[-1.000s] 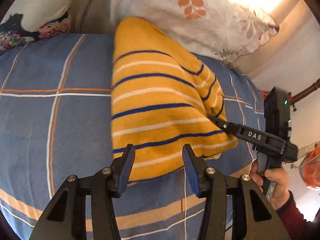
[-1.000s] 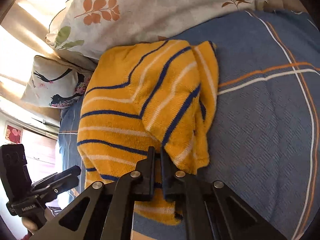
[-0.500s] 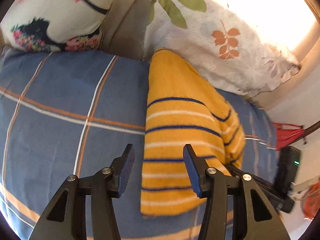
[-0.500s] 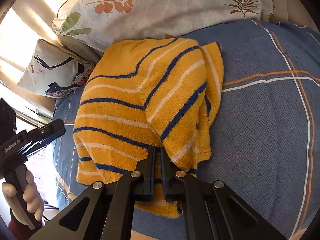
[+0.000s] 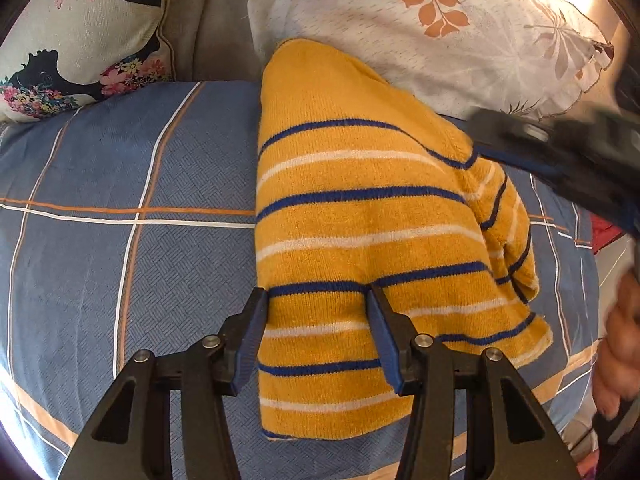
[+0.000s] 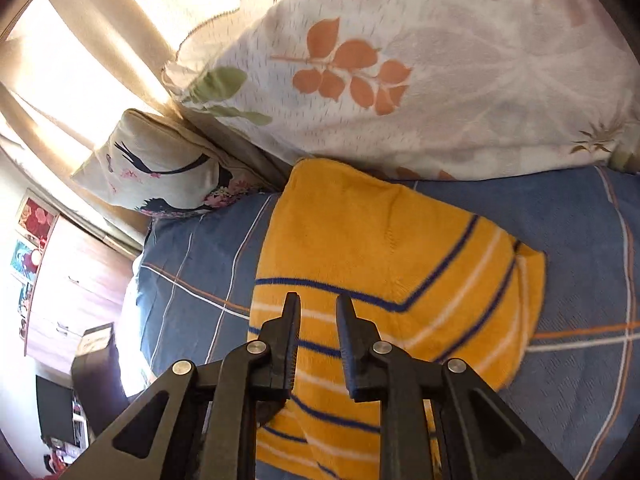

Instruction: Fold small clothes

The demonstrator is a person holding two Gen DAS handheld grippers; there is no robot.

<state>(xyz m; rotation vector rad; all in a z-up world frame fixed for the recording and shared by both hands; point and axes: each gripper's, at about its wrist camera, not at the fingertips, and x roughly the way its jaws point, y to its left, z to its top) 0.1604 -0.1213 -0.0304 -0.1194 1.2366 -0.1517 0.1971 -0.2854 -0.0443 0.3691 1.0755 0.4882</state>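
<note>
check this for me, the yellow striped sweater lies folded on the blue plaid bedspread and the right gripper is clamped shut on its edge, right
Not quite. The yellow striped sweater does lie folded on the blue plaid bedspread, but the right gripper is not clamped on it. The right wrist view shows its fingers parted with a clear gap between them, above the sweater and holding nothing.

Right gripper (image 5: 560, 152) in the left wrist view is motion-blurred at the right edge, jaw state unreadable there; the hand (image 5: 618, 344) below it is blurred and cut off by the frame. Sweater (image 6: 372, 280) near hem runs under the gripper bodies in both views, and in the right wrist view its lower end is cut off by the bottom edge. Room clutter (image 6: 60, 420) at lower left of the right wrist view is too small to identify.
</note>
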